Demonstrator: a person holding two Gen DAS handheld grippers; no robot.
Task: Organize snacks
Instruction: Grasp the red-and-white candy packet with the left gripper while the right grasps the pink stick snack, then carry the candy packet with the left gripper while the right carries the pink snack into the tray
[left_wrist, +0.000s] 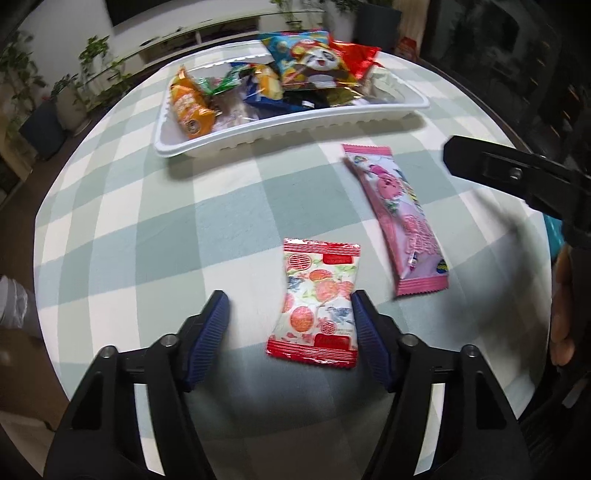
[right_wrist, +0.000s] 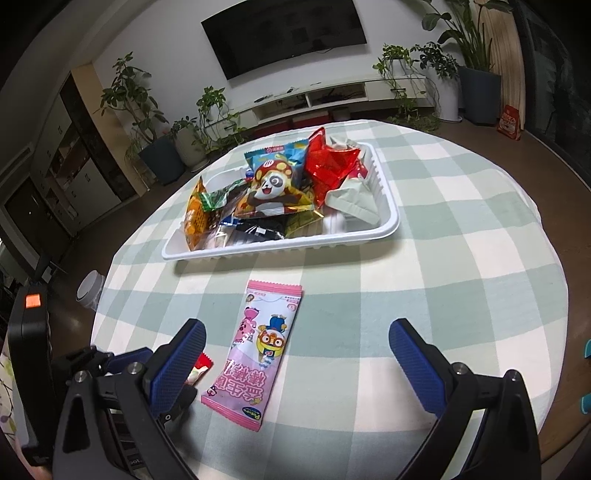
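Left wrist view, left to right. A pale object (left_wrist: 13, 302) at the left edge is cut off and cannot be identified. The white tray (left_wrist: 295, 127) sits at the far side of the checked tablecloth (left_wrist: 147, 221); its snacks overlap, so only the orange packet (left_wrist: 192, 110) at its left end and the panda packet (left_wrist: 314, 62) toward its right read clearly. The left gripper (left_wrist: 290, 306) stands partly open, its jaws spaced wider than the red-and-white floral packet (left_wrist: 319, 301), which lies flat on the cloth between them. The right pad (left_wrist: 364, 321) meets the packet's right edge; the left pad (left_wrist: 214, 321) stands clear of it, so nothing is clamped. The pink packet (left_wrist: 399, 218) lies just to the right, apart from the floral one. A black part of the other gripper and part of a hand (left_wrist: 561, 306) are cut off at the right edge.

Right wrist view, left to right. The left gripper's body hides all but one corner of the floral packet (right_wrist: 199, 367). The right gripper (right_wrist: 297, 350) stands wide open and empty above the near end of the pink packet (right_wrist: 258, 350), touching nothing. The tray (right_wrist: 384, 206) lies well beyond.
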